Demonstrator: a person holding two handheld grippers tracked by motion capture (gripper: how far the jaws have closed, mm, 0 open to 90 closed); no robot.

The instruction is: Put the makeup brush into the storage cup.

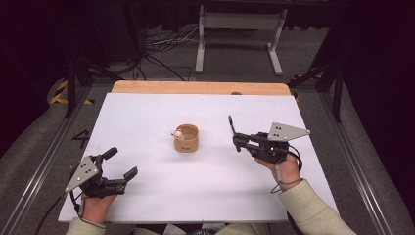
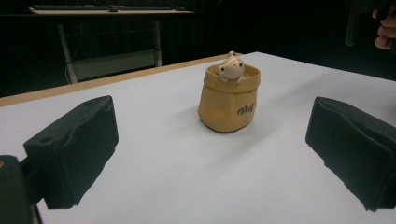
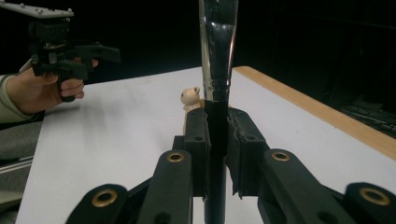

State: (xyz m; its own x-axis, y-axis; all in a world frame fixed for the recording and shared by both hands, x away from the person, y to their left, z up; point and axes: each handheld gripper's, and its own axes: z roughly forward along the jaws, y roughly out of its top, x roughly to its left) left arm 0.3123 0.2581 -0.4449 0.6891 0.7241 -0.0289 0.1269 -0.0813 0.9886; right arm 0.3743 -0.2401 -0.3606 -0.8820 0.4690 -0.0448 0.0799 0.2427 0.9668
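Landmark: we take the tan pot (image 1: 186,138) as our reference; it stands upright near the middle of the white table (image 1: 161,196), printed with dark lettering on its side.
Figure: we see a small pale animal figure (image 2: 231,68) perched on the pot's rim, peeking over the edge.
Left gripper: we find the left gripper (image 1: 121,163) nearer the person than the pot and off to its left, well apart from it; its jaws are spread wide with nothing between them, and in the left gripper view the pot sits framed between the two black pads (image 2: 74,149).
Right gripper: we see the right gripper (image 1: 234,134) to the right of the pot, near but apart from it; its jaws are clamped on a slim dark brush-like tool (image 3: 217,70) with a shiny metal band, which stands up from the jaws.
Hands: we see the right hand (image 1: 286,169) wrapped around its gripper's handle, a pale sleeve (image 1: 313,210) behind it.
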